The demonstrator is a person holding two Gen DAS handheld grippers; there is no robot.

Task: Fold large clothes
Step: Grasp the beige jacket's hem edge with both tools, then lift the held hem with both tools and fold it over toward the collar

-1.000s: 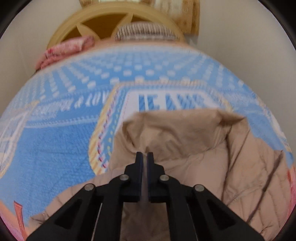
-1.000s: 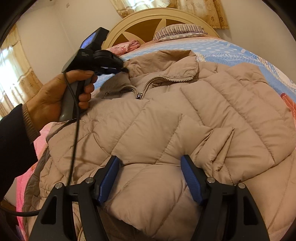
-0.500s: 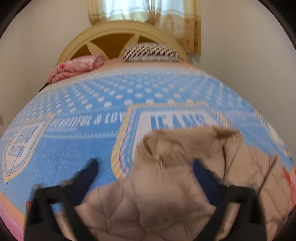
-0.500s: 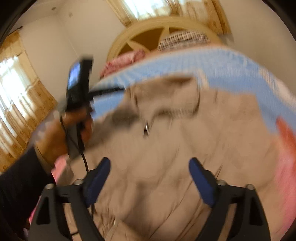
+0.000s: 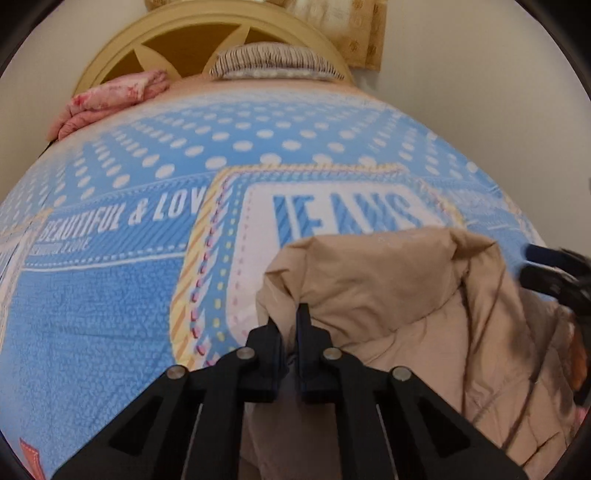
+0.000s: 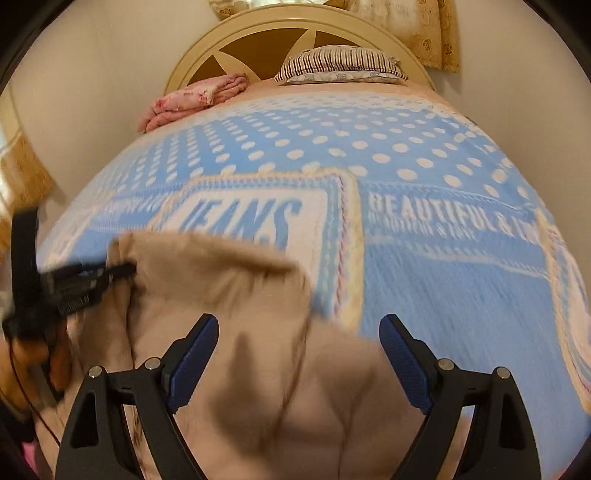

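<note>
A beige puffer jacket (image 5: 406, 295) lies on the blue bedspread (image 5: 110, 295), collar end toward the headboard. My left gripper (image 5: 289, 314) is shut on the jacket's collar edge at its left side. In the right wrist view the jacket (image 6: 240, 332) is blurred by motion and fills the lower left. My right gripper (image 6: 299, 332) is open and empty just above the jacket's body. The left gripper shows there at the jacket's left edge (image 6: 92, 277), and the right gripper shows at the right edge of the left wrist view (image 5: 554, 273).
A striped pillow (image 6: 340, 64) and a folded pink blanket (image 6: 192, 99) lie at the wooden headboard (image 6: 258, 40). The blue dotted bedspread with "JEANS" lettering (image 6: 461, 277) stretches right of the jacket. White walls flank the bed; curtains (image 6: 439, 29) hang behind.
The left gripper opened, shifted to the collar's left edge, and shut on it again. The right gripper stayed open and swung up and forward over the jacket.
</note>
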